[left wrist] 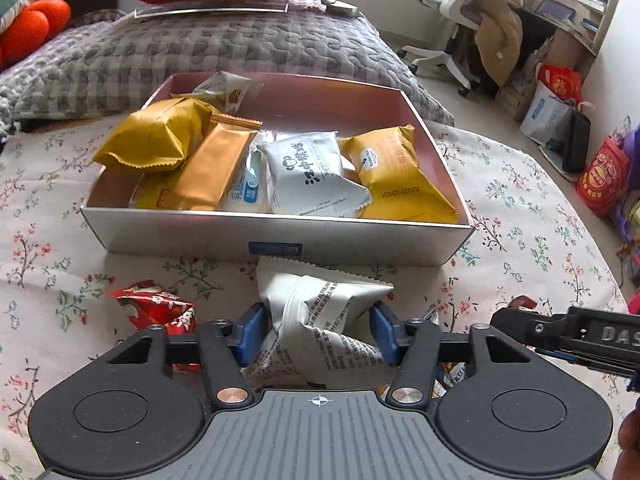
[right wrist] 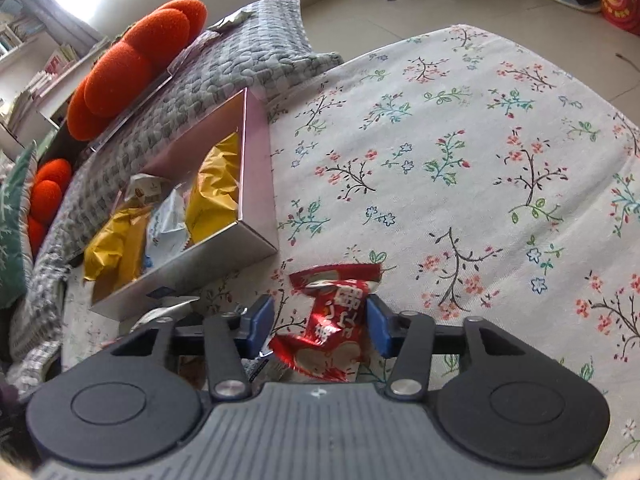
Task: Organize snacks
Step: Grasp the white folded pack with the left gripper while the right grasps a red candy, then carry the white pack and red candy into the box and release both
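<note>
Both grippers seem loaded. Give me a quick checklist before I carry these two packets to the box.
1. left gripper grip on the white packet: ok, pads press both its sides.
2. right gripper grip on the red packet: ok, pinched between the pads.
3. Room in the box: ok, bare floor at the back right.
4. Packets lifted clear of the floral cloth: cannot tell.
5. Path over the box's near wall: ok, nothing stands in front.
6. Other loose snacks: not ok, another red packet lies on the cloth.
</note>
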